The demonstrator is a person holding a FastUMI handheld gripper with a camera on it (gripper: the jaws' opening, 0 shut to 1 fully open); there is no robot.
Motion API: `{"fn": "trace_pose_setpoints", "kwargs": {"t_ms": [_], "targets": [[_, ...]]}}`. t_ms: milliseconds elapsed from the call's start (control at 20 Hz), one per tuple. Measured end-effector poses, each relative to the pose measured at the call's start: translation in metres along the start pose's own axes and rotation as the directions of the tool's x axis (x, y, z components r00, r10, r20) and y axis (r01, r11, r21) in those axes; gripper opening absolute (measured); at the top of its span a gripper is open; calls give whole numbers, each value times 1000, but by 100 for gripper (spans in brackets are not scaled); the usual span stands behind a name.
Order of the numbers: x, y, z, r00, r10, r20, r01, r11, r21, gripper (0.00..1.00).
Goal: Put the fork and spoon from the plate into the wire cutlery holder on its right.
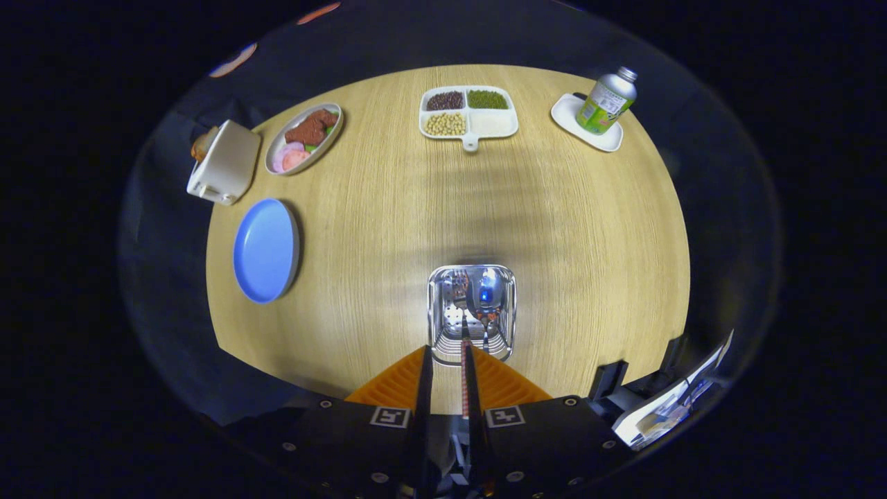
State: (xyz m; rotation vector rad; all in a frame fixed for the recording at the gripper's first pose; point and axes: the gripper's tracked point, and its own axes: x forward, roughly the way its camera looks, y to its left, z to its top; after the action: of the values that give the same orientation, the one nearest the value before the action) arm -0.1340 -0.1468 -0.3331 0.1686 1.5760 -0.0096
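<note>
The shiny metal cutlery holder (472,277) stands on the wooden table just ahead of my fingertips, seen from above. Inside it lie the fork (458,283), tines at the far left, and the spoon (488,292), its bowl at the far right. My gripper (445,350) hovers over the holder's near rim. Its orange fingers (398,387) stand a narrow gap apart, with table showing between them. A thin handle runs from the holder along the inner side of the right finger, and the left finger stays clear of it. The blue plate (265,250) lies bare to the left.
At the far left are a white box (225,163) and an oval dish of food (305,137). A divided tray of beans (468,111) sits at the far middle. A green bottle (608,100) stands on a white dish (572,114) at the far right.
</note>
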Motion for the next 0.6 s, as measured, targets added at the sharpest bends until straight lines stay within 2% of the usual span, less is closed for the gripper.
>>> {"fn": "trace_pose_setpoints", "kwargs": {"t_ms": [150,250,450,600], "targets": [[-27,13,24,983,17,181,-21,999,24,48],[-48,25,43,946,30,322,-43,999,33,62],[-96,46,76,825,55,562,-81,997,21,84],[-135,68,105,697,86,712,-104,994,-17,89]]}}
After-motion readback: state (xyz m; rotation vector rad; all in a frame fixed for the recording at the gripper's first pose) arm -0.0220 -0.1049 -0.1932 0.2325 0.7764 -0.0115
